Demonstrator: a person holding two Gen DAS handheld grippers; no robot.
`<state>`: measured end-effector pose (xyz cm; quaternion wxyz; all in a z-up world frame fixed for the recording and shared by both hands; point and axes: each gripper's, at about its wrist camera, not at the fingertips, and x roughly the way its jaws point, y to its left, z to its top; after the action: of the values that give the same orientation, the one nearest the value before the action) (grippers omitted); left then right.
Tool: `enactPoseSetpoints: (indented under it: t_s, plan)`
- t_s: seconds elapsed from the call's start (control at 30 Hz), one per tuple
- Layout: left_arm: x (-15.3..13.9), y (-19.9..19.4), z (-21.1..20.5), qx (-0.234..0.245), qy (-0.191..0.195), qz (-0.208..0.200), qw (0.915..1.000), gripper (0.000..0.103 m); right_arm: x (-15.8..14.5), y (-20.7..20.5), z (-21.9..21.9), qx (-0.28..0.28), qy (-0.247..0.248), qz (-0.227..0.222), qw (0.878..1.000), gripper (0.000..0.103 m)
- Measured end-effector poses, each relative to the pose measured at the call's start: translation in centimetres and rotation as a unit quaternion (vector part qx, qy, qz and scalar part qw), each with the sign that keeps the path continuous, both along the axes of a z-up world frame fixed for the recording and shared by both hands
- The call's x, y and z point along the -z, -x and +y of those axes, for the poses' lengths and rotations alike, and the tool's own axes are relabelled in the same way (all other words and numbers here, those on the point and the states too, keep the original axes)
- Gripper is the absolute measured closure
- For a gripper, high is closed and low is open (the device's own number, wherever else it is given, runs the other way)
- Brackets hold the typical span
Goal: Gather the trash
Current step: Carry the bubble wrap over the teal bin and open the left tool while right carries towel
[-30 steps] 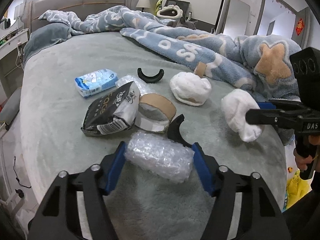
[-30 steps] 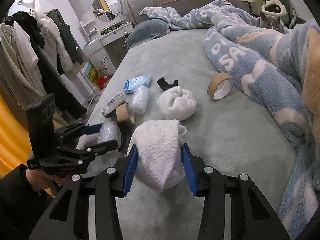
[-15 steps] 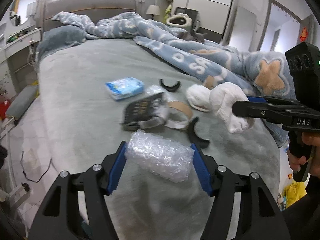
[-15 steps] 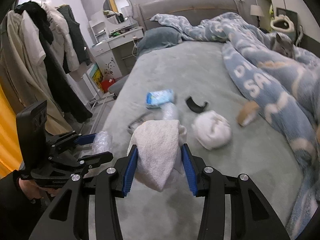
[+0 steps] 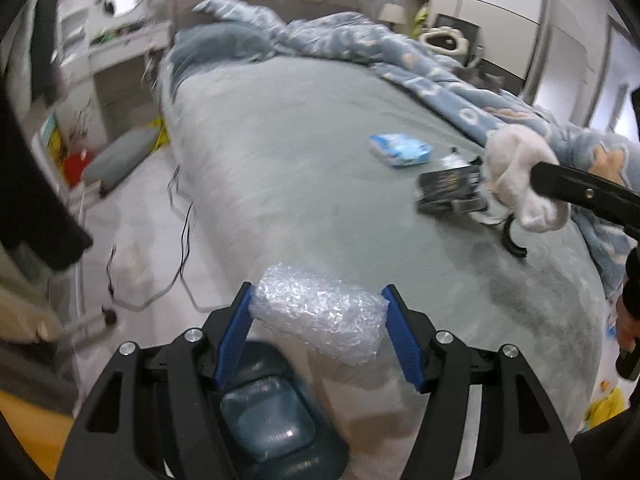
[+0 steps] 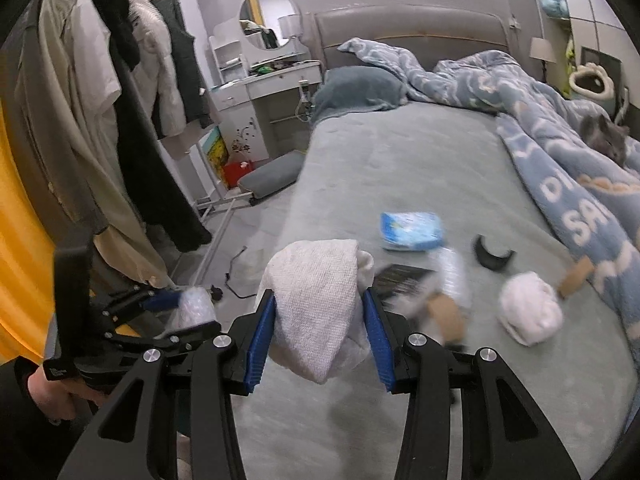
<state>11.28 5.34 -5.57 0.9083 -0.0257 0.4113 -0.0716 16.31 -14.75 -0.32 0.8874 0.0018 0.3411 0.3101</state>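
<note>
My left gripper (image 5: pixel 318 330) is shut on a wad of clear bubble wrap (image 5: pixel 320 320) and holds it off the bed's left edge, above a dark blue bin (image 5: pixel 266 416) on the floor. My right gripper (image 6: pixel 320 338) is shut on a white cloth wad (image 6: pixel 316 304), held above the bed's near corner; it also shows in the left wrist view (image 5: pixel 520 172). On the grey bed (image 6: pixel 420 168) lie a blue tissue pack (image 6: pixel 412 230), a black packet (image 5: pixel 450 188), a cardboard tape ring (image 6: pixel 444 312), a second white wad (image 6: pixel 528 312) and black curved pieces (image 6: pixel 492 256).
A blue fleece blanket (image 6: pixel 568 184) covers the bed's right side, with a grey cat (image 6: pixel 604 140) on it. A clothes rack with coats (image 6: pixel 120 112) stands left of the bed. A white dresser (image 6: pixel 264 92) and cables (image 5: pixel 184 224) are on the floor side.
Both grippers have swung left and back from the middle of the bed, each still holding its load. The left one now hangs past the bed edge over the blue bin.
</note>
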Motion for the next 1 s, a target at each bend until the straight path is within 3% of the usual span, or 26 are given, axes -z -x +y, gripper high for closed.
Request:
enactPoseSetpoints:
  t_s: [0.23,0.47,0.7,1.0]
  plan:
    - [1.9,1.3,3.8,-0.031,-0.019,0.056,0.9978,0.036,-0.3,1.2,5.5,-0.035,0.003,-0.005,0.999,0.058]
    - [4.1,2.5,7.6,-0.048,-0.013,0.116,0.992,0.036,-0.1,1.7,10.5,-0.062,0.015,-0.001,0.998,0.058]
    - [7.2,3.5,10.6,-0.062,0.001,0.19,0.9799,0.036,1.2,1.8,14.0,-0.074,0.043,0.015,0.996,0.058]
    - [9.9,4.6,11.9,-0.05,0.03,0.252,0.966,0.033,3.7,1.8,17.7,-0.095,0.076,0.044,0.992,0.058]
